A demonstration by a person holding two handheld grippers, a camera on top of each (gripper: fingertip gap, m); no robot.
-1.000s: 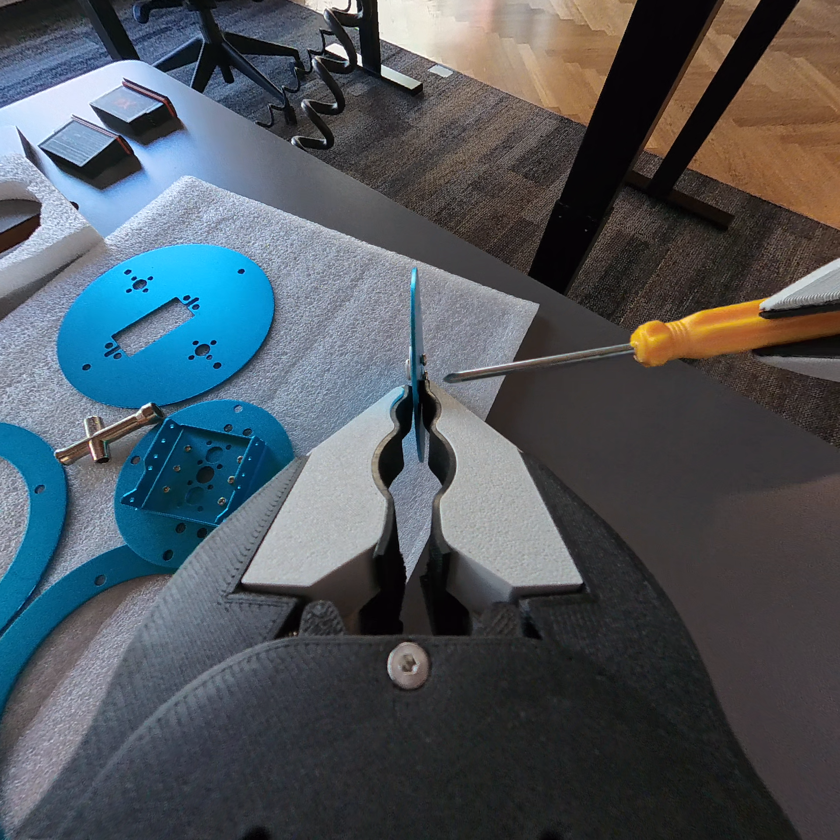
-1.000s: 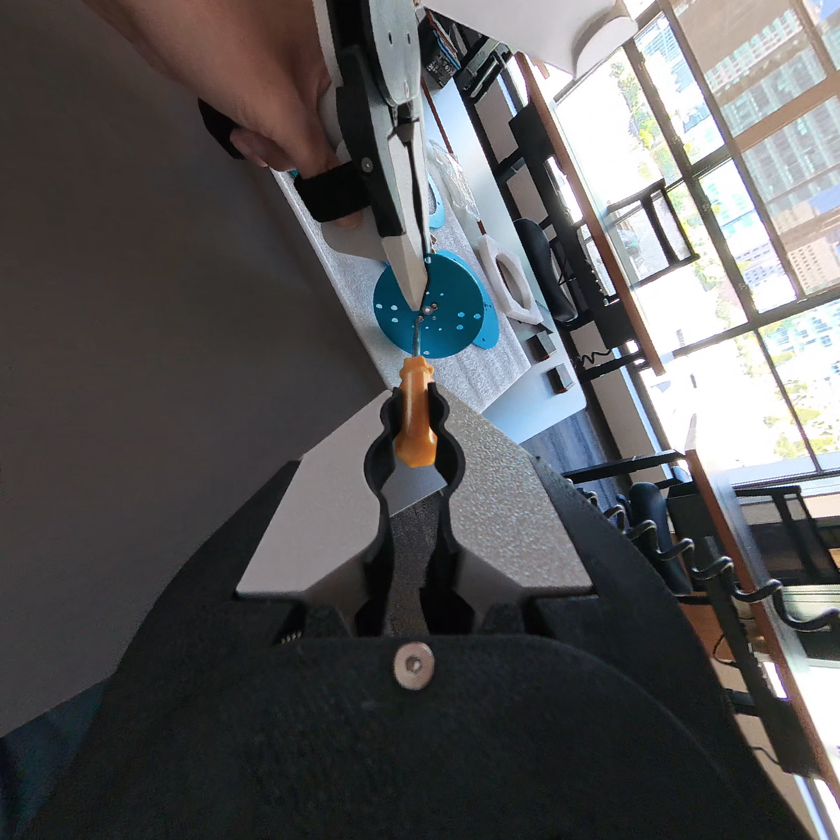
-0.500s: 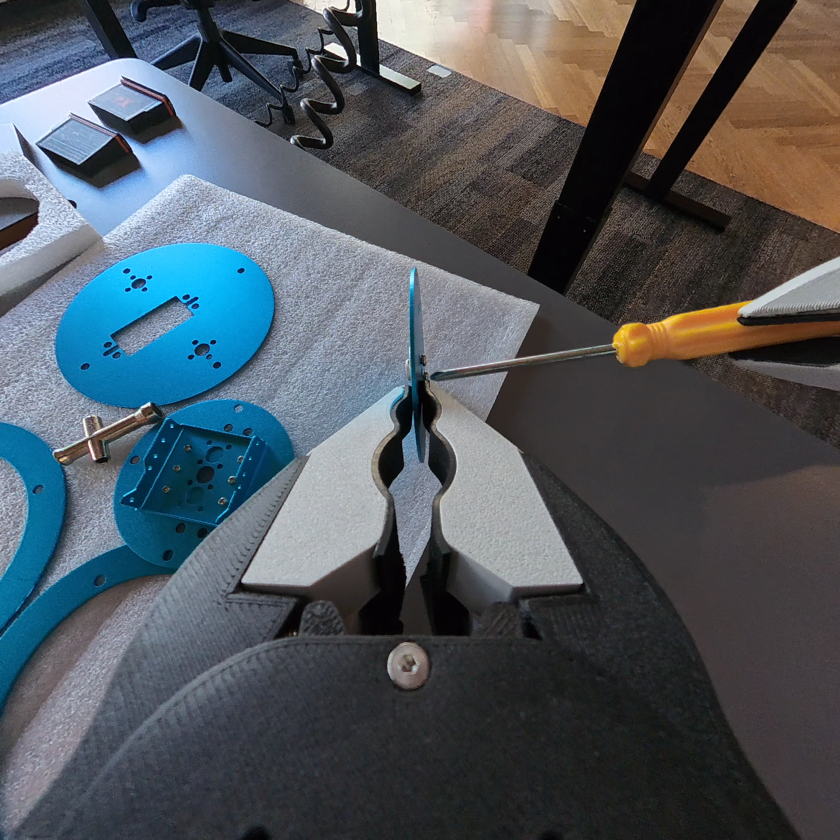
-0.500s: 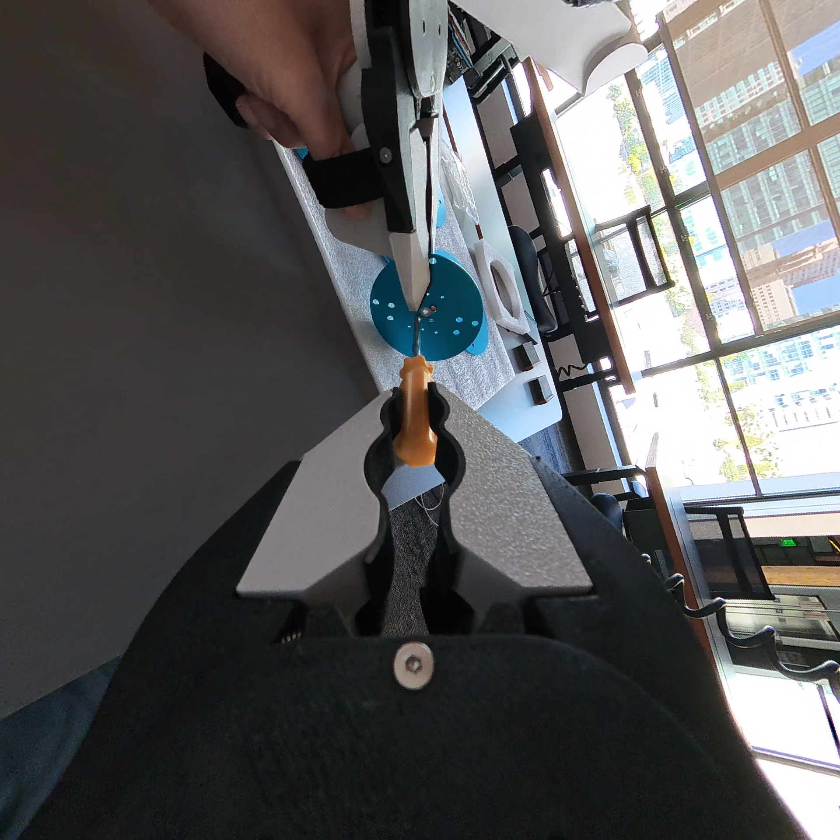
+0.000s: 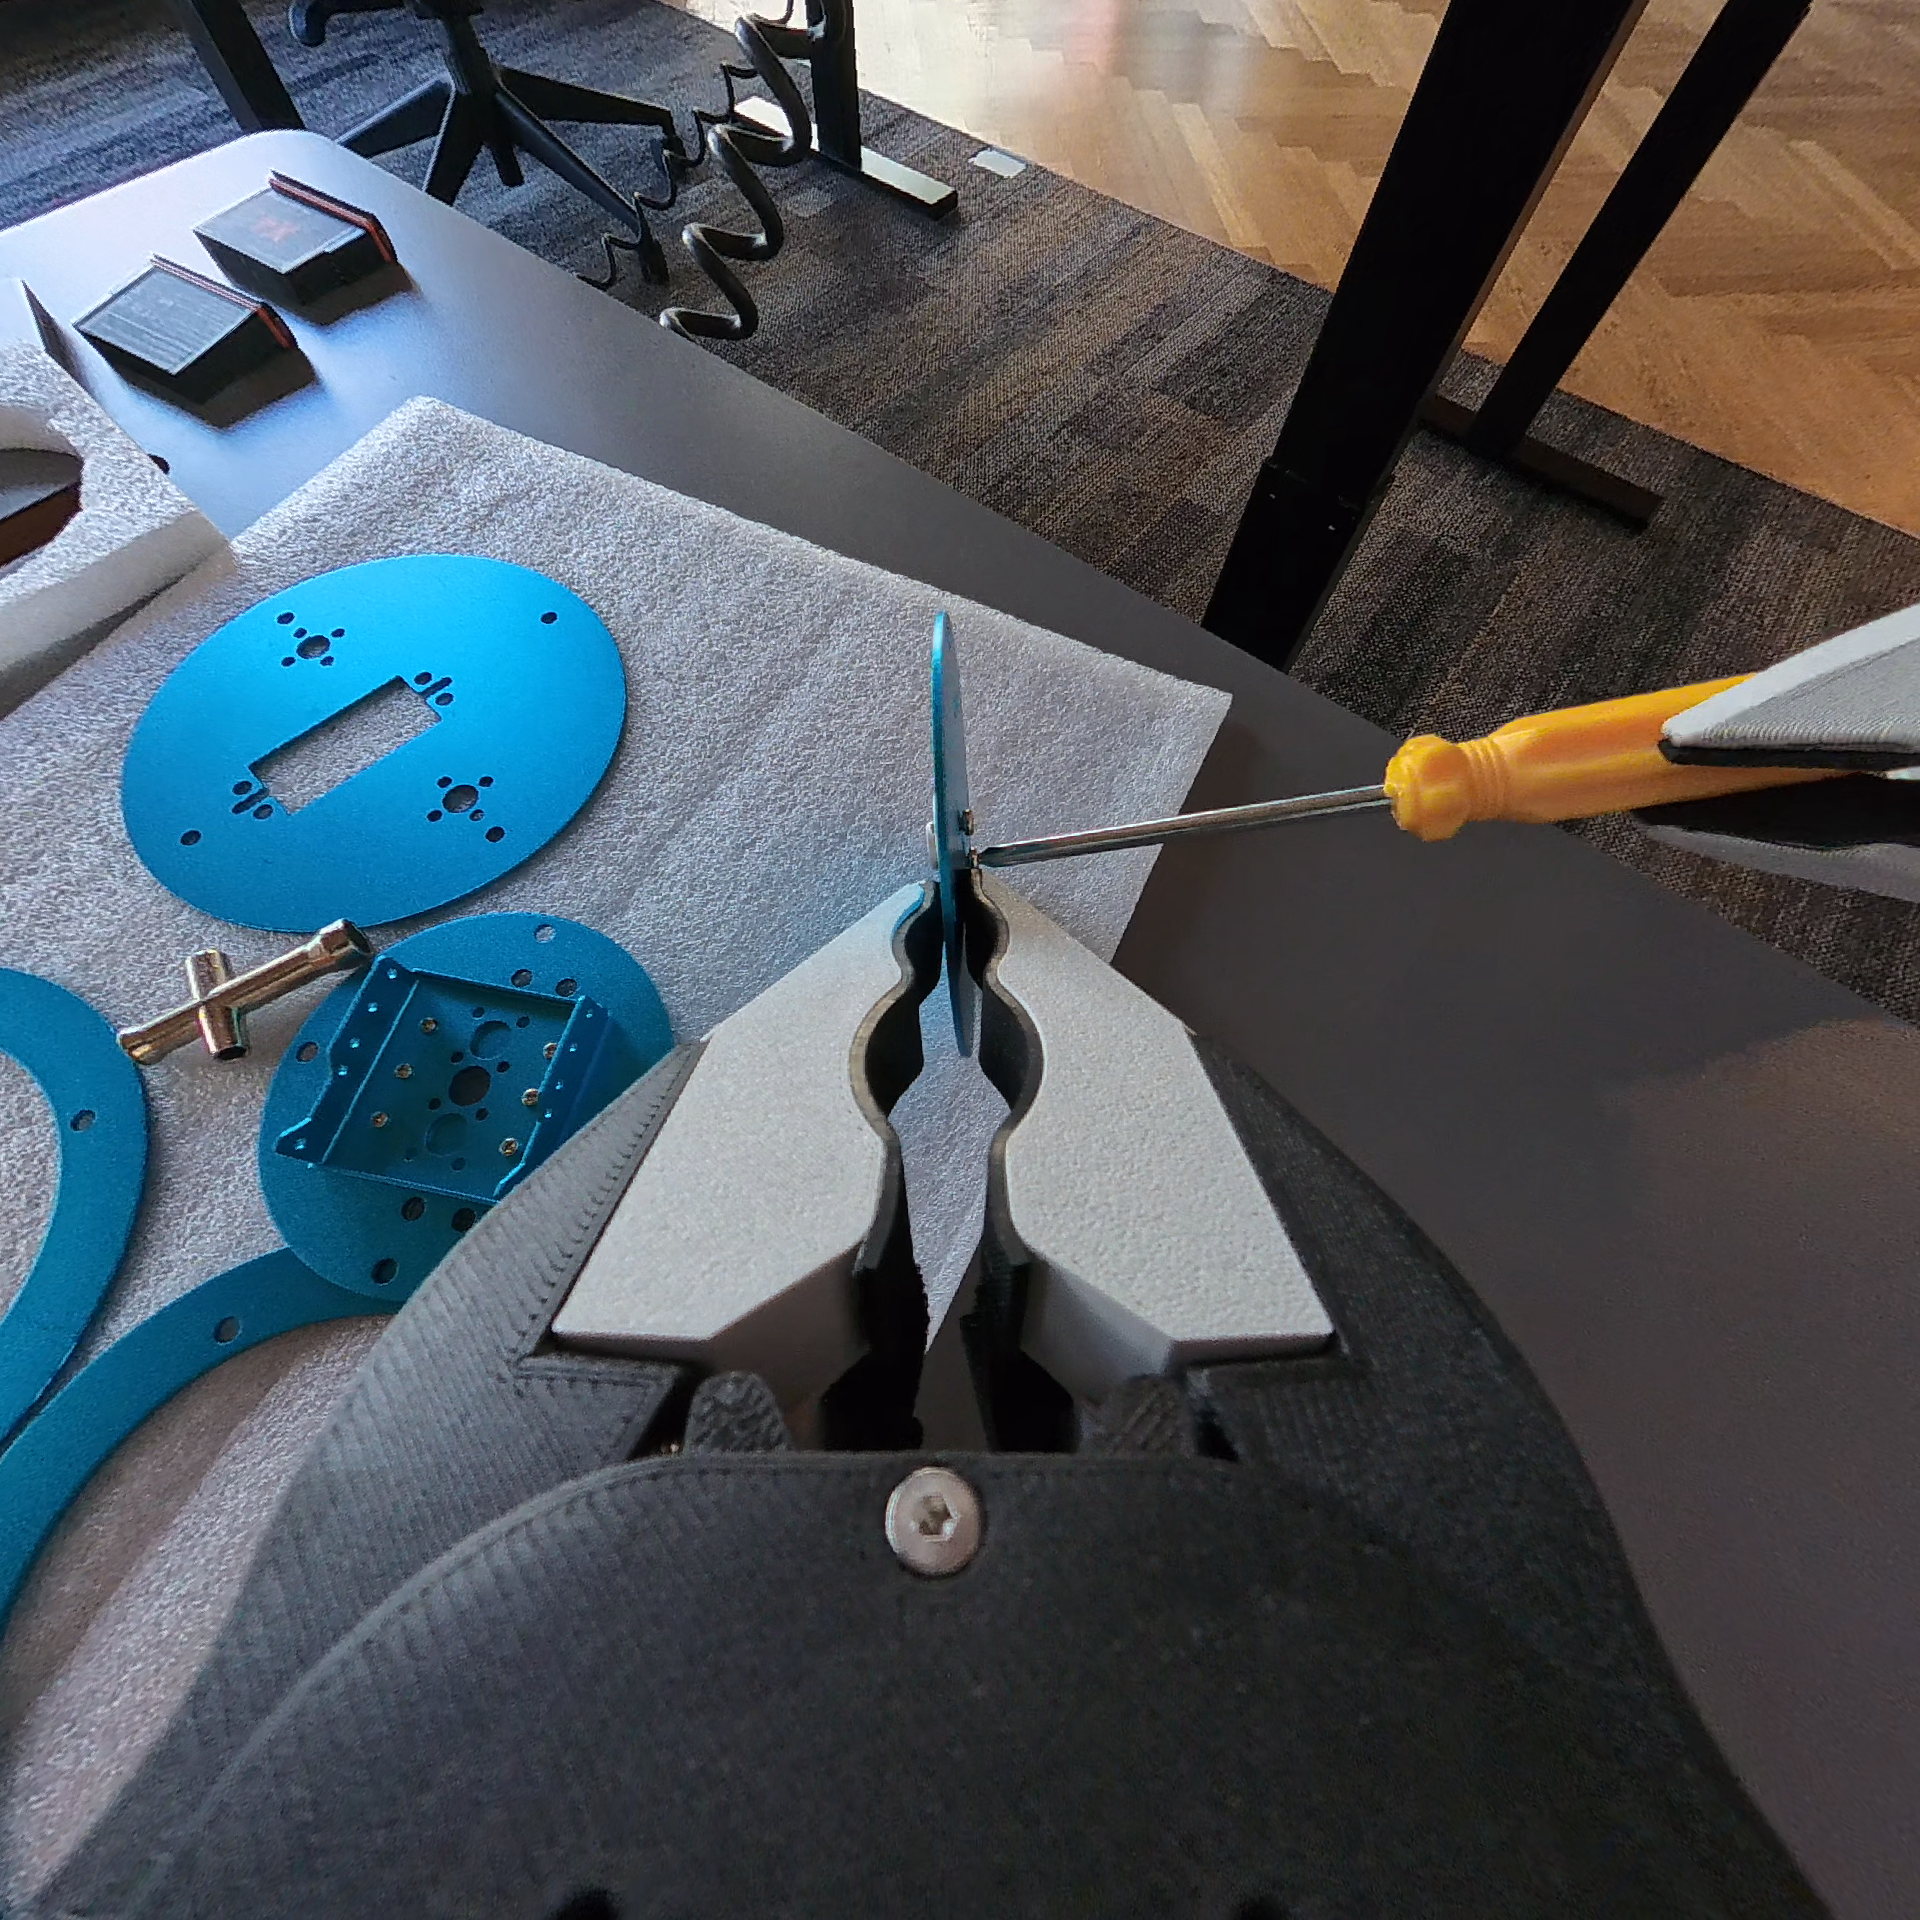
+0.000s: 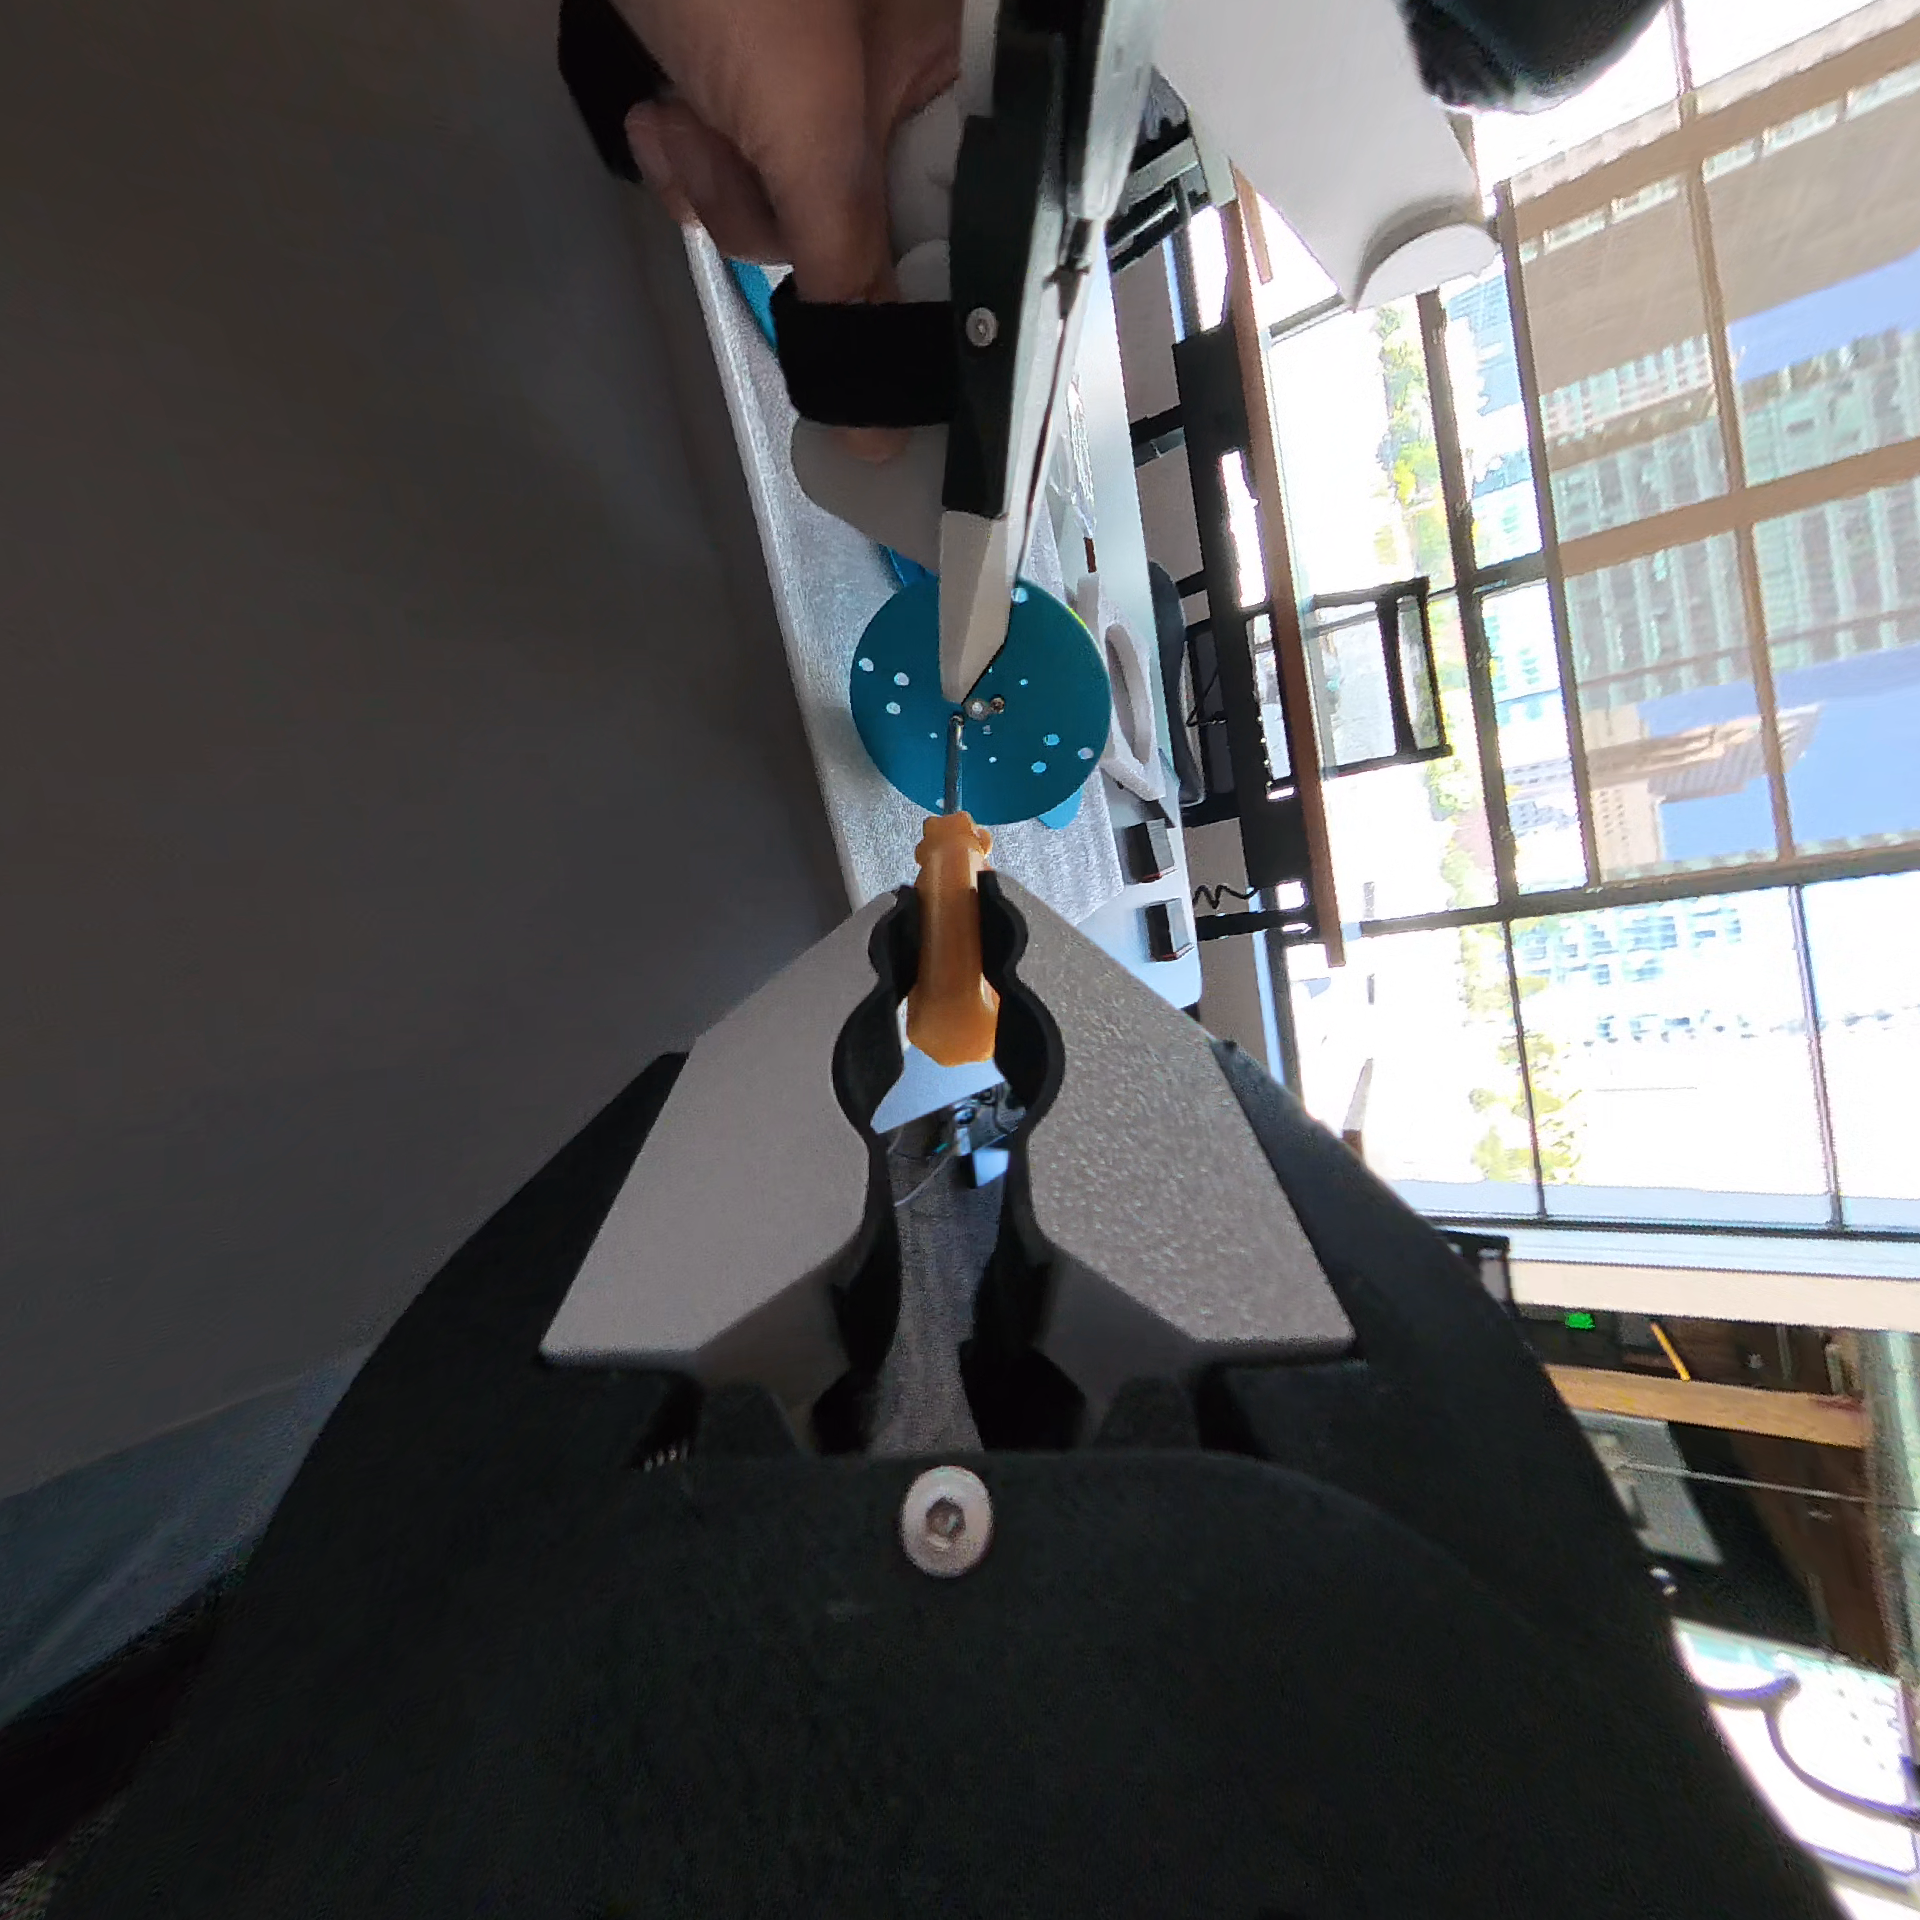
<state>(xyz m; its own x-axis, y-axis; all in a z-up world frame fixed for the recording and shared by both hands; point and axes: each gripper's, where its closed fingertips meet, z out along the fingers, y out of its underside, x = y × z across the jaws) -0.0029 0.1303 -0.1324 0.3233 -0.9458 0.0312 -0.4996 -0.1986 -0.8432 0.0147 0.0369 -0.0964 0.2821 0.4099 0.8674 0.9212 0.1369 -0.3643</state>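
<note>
My left gripper (image 5: 951, 894) is shut on a small blue round plate (image 5: 948, 727) and holds it upright on edge above the white foam sheet (image 5: 727, 727). My right gripper (image 6: 945, 904) is shut on the orange handle of a screwdriver (image 6: 948, 966). The screwdriver (image 5: 1538, 764) comes in from the right, and its metal tip touches a screw on the plate just above my left fingertips. In the right wrist view the plate (image 6: 1049, 717) shows face on with several holes, and the left gripper (image 6: 977, 623) comes down from above, held by a hand (image 6: 800, 135).
On the foam lie a large blue disc with a rectangular cut-out (image 5: 374, 738), a blue disc carrying a bracket (image 5: 457, 1081), blue rings (image 5: 73, 1164) and a metal cross wrench (image 5: 239, 997). Two black boxes (image 5: 239, 281) sit at the dark table's (image 5: 1455, 1143) far corner. One gripper's finger ends stand about 11 centimetres off the other's.
The screwdriver has moved left until its tip meets the screw on the plate. The right wrist view has rolled a little. The left gripper holds still.
</note>
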